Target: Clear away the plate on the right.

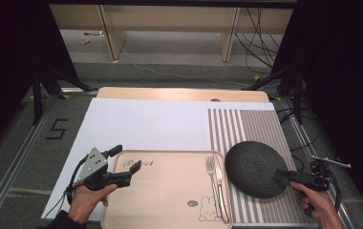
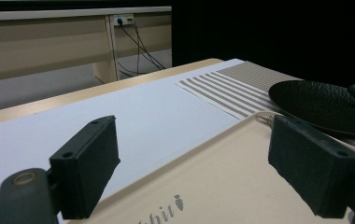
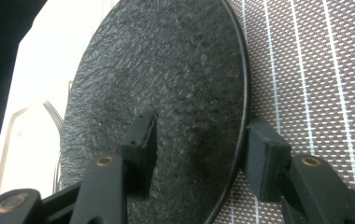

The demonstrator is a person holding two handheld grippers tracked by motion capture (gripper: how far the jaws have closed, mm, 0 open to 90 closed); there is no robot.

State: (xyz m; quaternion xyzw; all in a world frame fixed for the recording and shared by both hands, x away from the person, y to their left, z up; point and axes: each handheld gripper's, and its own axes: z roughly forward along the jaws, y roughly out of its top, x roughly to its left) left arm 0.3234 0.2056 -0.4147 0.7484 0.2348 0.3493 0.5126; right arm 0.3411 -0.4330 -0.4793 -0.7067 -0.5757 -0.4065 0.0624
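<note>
right tongs (image 3: 196, 140) straddling black plate (image 1: 255, 168) rim, striped mat (image 1: 261, 126)

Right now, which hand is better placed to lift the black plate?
The right. Its tool already straddles the black plate's near rim, one pad over it and one outside. The left tool hangs open over the tray's far-left corner, away from the plate.

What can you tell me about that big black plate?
The black plate is round, shallow and dark, with a rough, pebbly surface and a thin raised rim. It sits on the striped placemat, beside the tray's right edge, next to the fork. The right hand-held gripper straddles its near rim, one jaw over the top and one outside; whether the pads press it is unclear.
</note>
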